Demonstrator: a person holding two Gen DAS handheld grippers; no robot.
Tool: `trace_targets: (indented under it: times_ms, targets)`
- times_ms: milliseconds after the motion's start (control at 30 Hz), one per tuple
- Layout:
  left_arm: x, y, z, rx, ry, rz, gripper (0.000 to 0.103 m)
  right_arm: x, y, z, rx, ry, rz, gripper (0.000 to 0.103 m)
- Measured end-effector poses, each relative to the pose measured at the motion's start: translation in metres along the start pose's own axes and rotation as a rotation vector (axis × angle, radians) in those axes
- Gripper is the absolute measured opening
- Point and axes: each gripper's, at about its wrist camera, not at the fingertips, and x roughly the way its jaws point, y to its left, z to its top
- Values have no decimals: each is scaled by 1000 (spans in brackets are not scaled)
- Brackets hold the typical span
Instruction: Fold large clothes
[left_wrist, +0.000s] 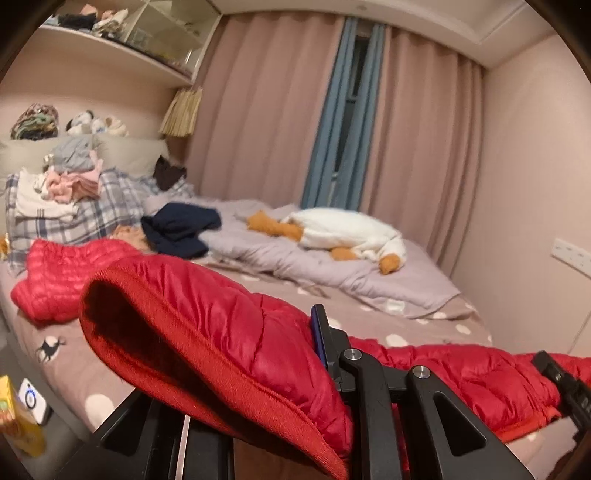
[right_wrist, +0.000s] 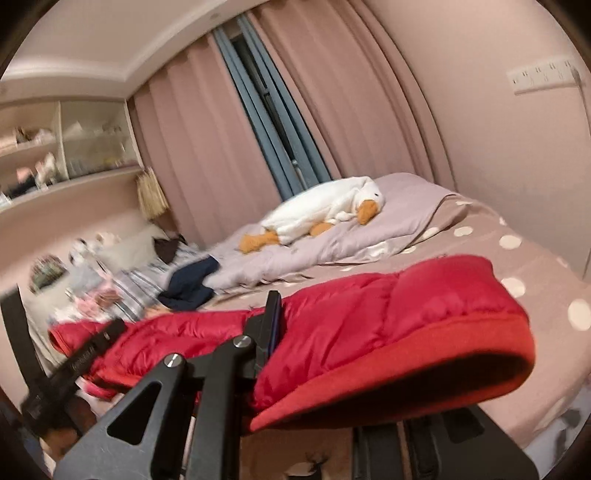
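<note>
A red puffer jacket (left_wrist: 207, 317) is held stretched above the bed between both grippers. My left gripper (left_wrist: 314, 343) is shut on one hem corner, which drapes over its fingers. My right gripper (right_wrist: 280, 325) is shut on the other corner of the jacket (right_wrist: 399, 314). The right gripper also shows at the right edge of the left wrist view (left_wrist: 561, 376), and the left gripper shows at the left of the right wrist view (right_wrist: 96, 343). The jacket's far part (left_wrist: 62, 277) lies on the bed.
The bed (left_wrist: 424, 332) has a dotted sheet, a grey quilt (left_wrist: 295, 254), a white plush duck (left_wrist: 351, 232), a navy garment (left_wrist: 181, 229) and a pile of clothes on a plaid pillow (left_wrist: 70, 192). Curtains and walls stand behind. A yellow box (left_wrist: 14, 417) sits at the lower left.
</note>
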Motion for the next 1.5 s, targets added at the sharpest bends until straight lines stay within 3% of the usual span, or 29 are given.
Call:
trace_targets:
  times_ms: [167,300,433,567,733,933,1100,1300,1500]
  targets:
    - [53,-9,10,-30,47,35,19,49,-2,13,-56,99,-58,18]
    - [98,-21,11,23,53,64,19,90,-5,26,-111,147,-90,19]
    - [113,-20,3,67,52,91,19,125,-15,35,-91,152,-75,18]
    - [130,-15,1,56,154,52,19,147,-26,25,-92,196,-95,18]
    - [130,-23,2,96,166,38,19,150,-30,19,-91,217,-103,18]
    - [144,-12,-3,16,194,1,19,153,-38,11,-48,241,-108,19]
    - [151,-14,-14,31,218,37,19,155,-35,-5,-133,268,-133,18]
    - [147,-20,-27,106,181,92,19,164,-41,-5,-76,284,-146,18]
    - [152,-14,-25,76,207,102,19,165,-33,-9,-94,280,-161,19]
